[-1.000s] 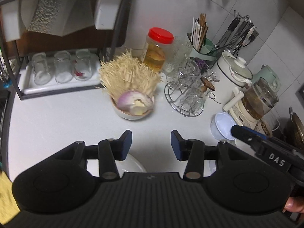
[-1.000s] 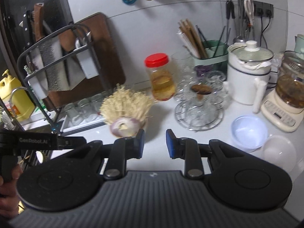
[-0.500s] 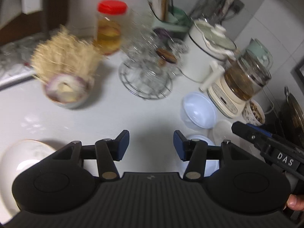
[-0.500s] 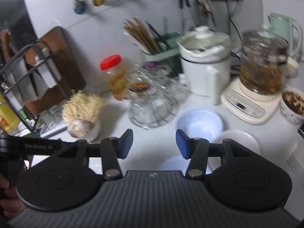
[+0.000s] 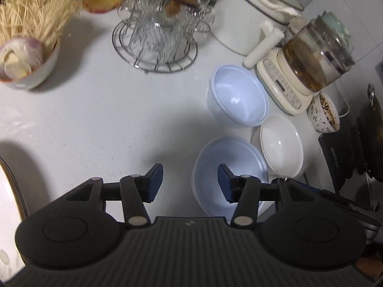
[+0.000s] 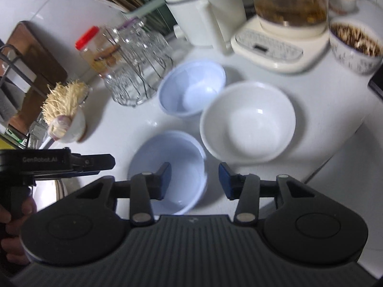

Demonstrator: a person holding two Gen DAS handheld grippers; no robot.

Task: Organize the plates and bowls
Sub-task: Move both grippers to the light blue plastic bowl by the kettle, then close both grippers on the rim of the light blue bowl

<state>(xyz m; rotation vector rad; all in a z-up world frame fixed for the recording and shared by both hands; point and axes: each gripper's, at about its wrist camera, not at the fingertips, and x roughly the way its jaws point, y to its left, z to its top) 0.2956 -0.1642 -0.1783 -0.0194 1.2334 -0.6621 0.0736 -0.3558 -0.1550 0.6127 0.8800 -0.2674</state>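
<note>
Three empty bowls sit close together on the white counter. In the left wrist view they are a far pale blue bowl (image 5: 239, 95), a near pale blue bowl (image 5: 222, 162) and a white bowl (image 5: 281, 146). My left gripper (image 5: 190, 184) is open and empty above the near blue bowl's left rim. In the right wrist view the near blue bowl (image 6: 177, 162), the far blue bowl (image 6: 191, 88) and the white bowl (image 6: 249, 122) show again. My right gripper (image 6: 195, 179) is open and empty, its jaws straddling the near blue bowl's right rim. A white plate edge (image 5: 7, 191) lies at the left.
A wire rack of glass cups (image 5: 158, 28), a bowl of enoki and onion (image 5: 26, 47), a white pot (image 5: 249, 14), a glass kettle on its base (image 5: 308, 55) and a patterned bowl (image 5: 323, 112) stand behind. The counter edge runs at the right (image 6: 335, 157).
Both grippers have swung right and downward, from the glass rack and enoki bowl to over the three bowls. The right gripper's jaws have opened wider.
</note>
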